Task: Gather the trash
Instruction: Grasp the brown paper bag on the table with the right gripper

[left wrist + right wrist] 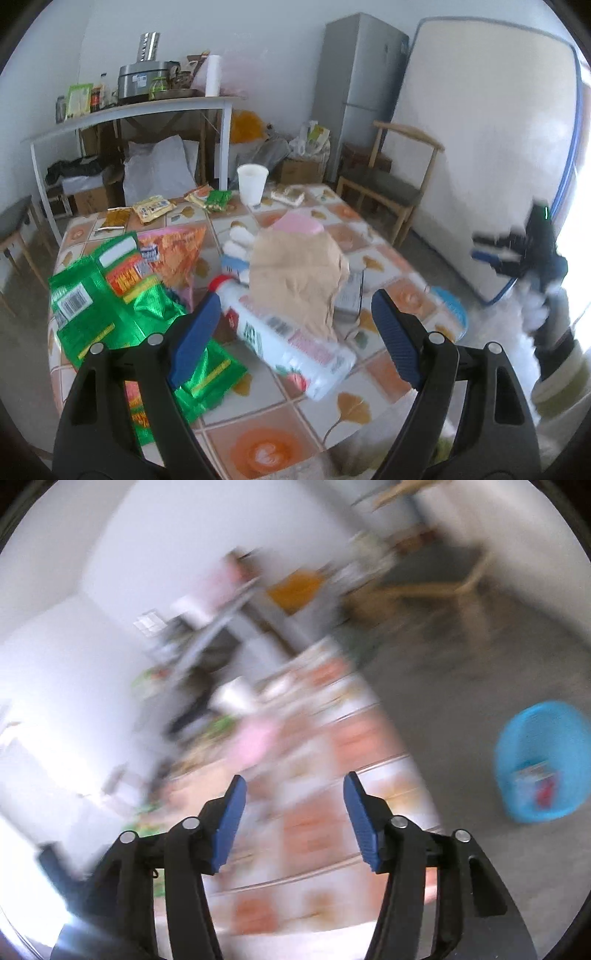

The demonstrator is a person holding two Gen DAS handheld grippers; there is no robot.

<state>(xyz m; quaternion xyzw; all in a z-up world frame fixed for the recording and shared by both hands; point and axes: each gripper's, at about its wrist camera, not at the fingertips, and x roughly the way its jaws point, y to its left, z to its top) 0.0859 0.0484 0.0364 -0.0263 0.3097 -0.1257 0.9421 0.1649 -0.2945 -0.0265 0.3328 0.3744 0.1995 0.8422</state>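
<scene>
Grey fridge [360,85] is standing against the back wall, white mattress [491,140] leaning beside it. Wooden chair [391,181] is sitting just in front of the mattress. White side table [140,110] is carrying a steel cooker [142,79], a paper towel roll [213,75] and some bottles; boxes and bags are sitting under it. Patterned tablecloth [369,398] is covering the dining table. Right wrist view is motion-blurred.

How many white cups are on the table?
1. The white cup stands upright near the far edge of the table, behind the brown paper bag. Another could be hidden behind the clutter.
</scene>
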